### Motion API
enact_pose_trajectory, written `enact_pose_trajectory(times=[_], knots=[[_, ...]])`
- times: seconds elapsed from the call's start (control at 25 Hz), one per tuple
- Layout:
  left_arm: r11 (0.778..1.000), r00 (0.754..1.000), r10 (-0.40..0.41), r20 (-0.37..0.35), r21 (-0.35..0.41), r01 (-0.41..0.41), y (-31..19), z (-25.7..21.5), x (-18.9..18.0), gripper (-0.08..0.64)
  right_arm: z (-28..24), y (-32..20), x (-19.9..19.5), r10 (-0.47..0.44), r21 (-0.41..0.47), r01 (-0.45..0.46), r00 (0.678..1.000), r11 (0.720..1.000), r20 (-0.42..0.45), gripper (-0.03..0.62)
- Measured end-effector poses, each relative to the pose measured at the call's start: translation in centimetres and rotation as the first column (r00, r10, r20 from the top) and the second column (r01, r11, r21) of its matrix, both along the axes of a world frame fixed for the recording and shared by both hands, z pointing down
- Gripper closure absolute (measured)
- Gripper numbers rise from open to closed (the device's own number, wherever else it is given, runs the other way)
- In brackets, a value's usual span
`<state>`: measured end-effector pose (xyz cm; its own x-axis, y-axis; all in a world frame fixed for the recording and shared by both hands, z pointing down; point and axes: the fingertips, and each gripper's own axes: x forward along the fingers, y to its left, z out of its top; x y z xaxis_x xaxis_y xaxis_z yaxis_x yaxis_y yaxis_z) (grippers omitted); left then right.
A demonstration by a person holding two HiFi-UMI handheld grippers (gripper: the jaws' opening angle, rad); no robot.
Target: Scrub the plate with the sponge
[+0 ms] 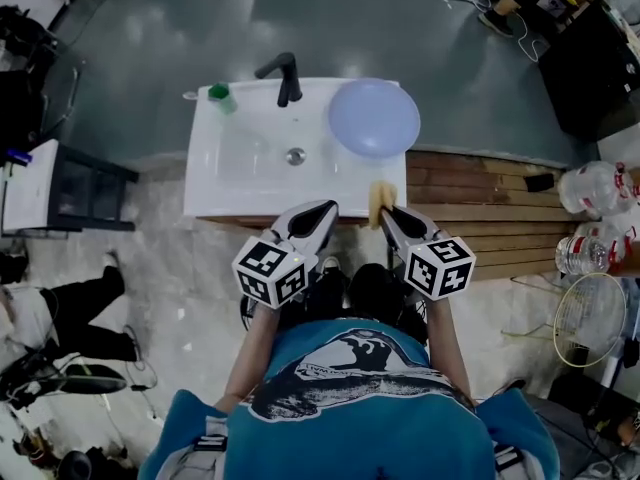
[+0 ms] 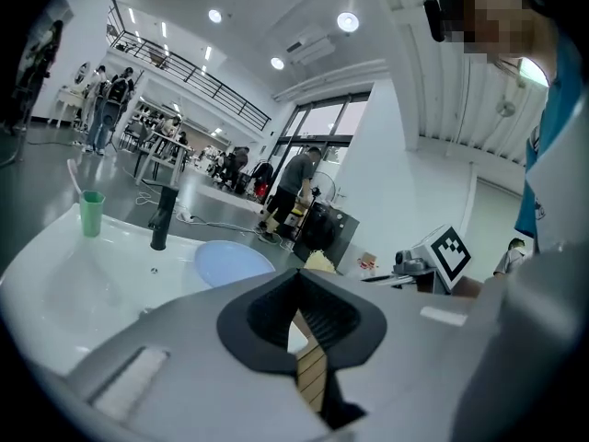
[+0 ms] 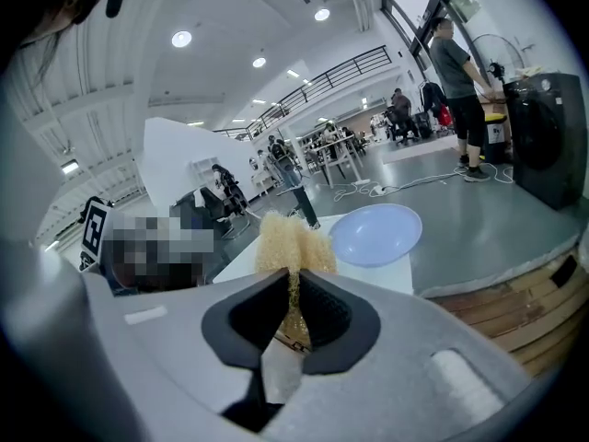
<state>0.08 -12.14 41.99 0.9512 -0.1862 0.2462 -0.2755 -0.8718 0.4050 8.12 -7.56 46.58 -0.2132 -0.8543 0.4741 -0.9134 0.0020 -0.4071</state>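
A pale blue plate point(image 1: 374, 116) rests on the right side of the white sink counter point(image 1: 232, 190), and it shows as the plate point(image 3: 375, 234) and the plate point(image 2: 232, 263) in the two gripper views. My right gripper point(image 1: 383, 211) is shut on a yellow sponge point(image 1: 379, 199) at the counter's front right corner; the sponge point(image 3: 292, 245) bulges out past the pinching jaws. My left gripper point(image 1: 328, 209) hangs shut and empty just off the counter's front edge, left of the right one, its jaws meeting tip to tip point(image 2: 297, 277).
A black faucet point(image 1: 285, 76) stands at the back of the basin, with the drain point(image 1: 295, 155) in front of it and a green cup point(image 1: 220, 95) at the back left. Wooden decking point(image 1: 480, 203) lies to the right of the counter, with plastic bottles point(image 1: 594, 188) beyond it.
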Motion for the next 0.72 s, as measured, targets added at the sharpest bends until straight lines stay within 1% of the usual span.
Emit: enact_pose_trajectory(times=[0.2, 0.28, 0.44, 0.6, 0.72], knots=[[0.999, 1.0, -0.029, -0.008, -0.047, 0.029, -0.8, 1.0, 0.8, 0.548, 0.5, -0.8, 1.5, -0.002, -0.016, 0.002, 1.0, 1.0, -0.001, 0.558], [0.997, 0.999, -0.042, -0.009, -0.062, 0.042, -1.1, 1.4, 1.3, 0.536, 0.6, -1.5, 2.5, -0.009, -0.018, 0.008, 1.0, 1.0, -0.007, 0.558], [0.992, 0.997, -0.079, 0.016, -0.094, 0.08, -2.6, 2.7, 2.5, 0.511, 1.3, -3.6, 5.3, -0.031, -0.032, 0.031, 0.999, 0.999, -0.019, 0.558], [0.976, 0.988, -0.149, 0.038, -0.153, 0.153, -5.0, 4.4, 4.0, 0.456, 2.6, -6.7, 8.4, -0.098, -0.07, 0.094, 0.994, 0.993, -0.053, 0.558], [0.963, 0.978, -0.2, 0.065, -0.174, 0.208, -6.8, 6.0, 5.6, 0.425, 3.4, -9.5, 11.2, -0.163, -0.098, 0.154, 0.982, 0.983, -0.098, 0.558]])
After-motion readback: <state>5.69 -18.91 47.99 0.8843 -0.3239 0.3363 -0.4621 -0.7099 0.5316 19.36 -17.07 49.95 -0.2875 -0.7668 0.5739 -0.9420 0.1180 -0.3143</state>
